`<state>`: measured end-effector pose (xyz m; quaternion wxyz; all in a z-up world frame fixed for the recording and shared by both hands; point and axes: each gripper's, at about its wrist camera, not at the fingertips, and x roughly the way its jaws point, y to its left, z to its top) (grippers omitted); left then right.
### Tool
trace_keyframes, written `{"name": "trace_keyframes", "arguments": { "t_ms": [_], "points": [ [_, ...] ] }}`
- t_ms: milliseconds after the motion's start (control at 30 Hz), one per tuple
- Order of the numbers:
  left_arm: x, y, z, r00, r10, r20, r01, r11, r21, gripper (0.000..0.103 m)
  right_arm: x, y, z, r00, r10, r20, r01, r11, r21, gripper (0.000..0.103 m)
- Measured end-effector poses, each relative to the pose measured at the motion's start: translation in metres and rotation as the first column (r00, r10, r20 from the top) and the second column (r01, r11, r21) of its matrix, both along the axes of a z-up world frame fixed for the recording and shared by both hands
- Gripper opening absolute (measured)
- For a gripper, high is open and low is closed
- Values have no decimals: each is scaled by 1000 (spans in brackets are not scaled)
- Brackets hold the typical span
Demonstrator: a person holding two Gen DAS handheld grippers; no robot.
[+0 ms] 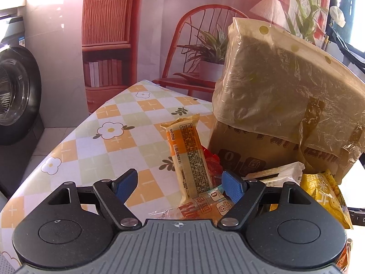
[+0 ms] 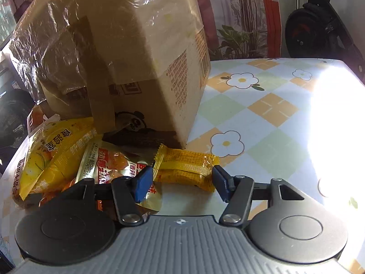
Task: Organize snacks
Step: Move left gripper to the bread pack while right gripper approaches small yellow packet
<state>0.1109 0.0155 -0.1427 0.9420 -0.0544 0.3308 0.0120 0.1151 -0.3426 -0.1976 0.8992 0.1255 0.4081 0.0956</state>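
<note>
Both tools are held with jaws apart. The left gripper [image 1: 179, 186] is poised over a long orange bar [image 1: 190, 157] lying at 12 o'clock; the right gripper [image 2: 182, 182] straddles a yellow wafer pack [image 2: 186, 170], apparently for lifting. The cardboard box [image 2: 127, 52] stands at 11 o'clock on the checked tablecloth [image 2: 262, 114].

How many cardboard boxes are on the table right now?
1: the large brown cardboard box, partly wrapped in clear plastic, stands at the back of the floral checked tablecloth, behind the snack packets. Smaller boxes could be hidden behind it.
</note>
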Motion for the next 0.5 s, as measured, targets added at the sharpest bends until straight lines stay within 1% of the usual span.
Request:
{"name": "trace_keyframes", "arguments": {
  "t_ms": [100, 200, 233, 300, 333, 400, 433, 467, 500],
  "points": [
    [0, -4, -1, 1000, -17, -3, 17, 1000, 2, 82, -6, 5, 7, 998, 59, 13, -58, 997, -47, 61],
    [-2, -7, -1, 999, -37, -5, 37, 999, -2, 82, -6, 14, 17, 987, 142, 73, -126, 972, -198, 61],
    [-2, -8, -2, 999, -40, -8, 40, 999, -4, 82, -2, 20, 17, 977, 196, 82, -168, 948, -272, 61],
    [-3, -8, -3, 999, -43, -12, 43, 999, -10, 82, 3, 27, 15, 954, 289, 84, -243, 904, -352, 61],
    [-4, -7, -3, 999, -42, -14, 42, 999, -16, 82, 10, 30, 11, 933, 350, 76, -298, 875, -382, 62],
    [-5, -5, -3, 999, -37, -16, 36, 999, -25, 82, 19, 32, 2, 903, 426, 47, -377, 841, -390, 62],
    [-6, -4, -3, 999, -33, -18, 32, 999, -27, 82, 24, 32, -2, 893, 449, 38, -401, 832, -384, 62],
    [-6, -3, -3, 999, -29, -19, 29, 999, -29, 82, 29, 31, -7, 886, 462, 30, -419, 827, -375, 62],
    [-7, -2, -3, 999, -24, -22, 23, 999, -32, 82, 32, 30, -9, 887, 460, 39, -417, 835, -360, 63]
  ]
}}
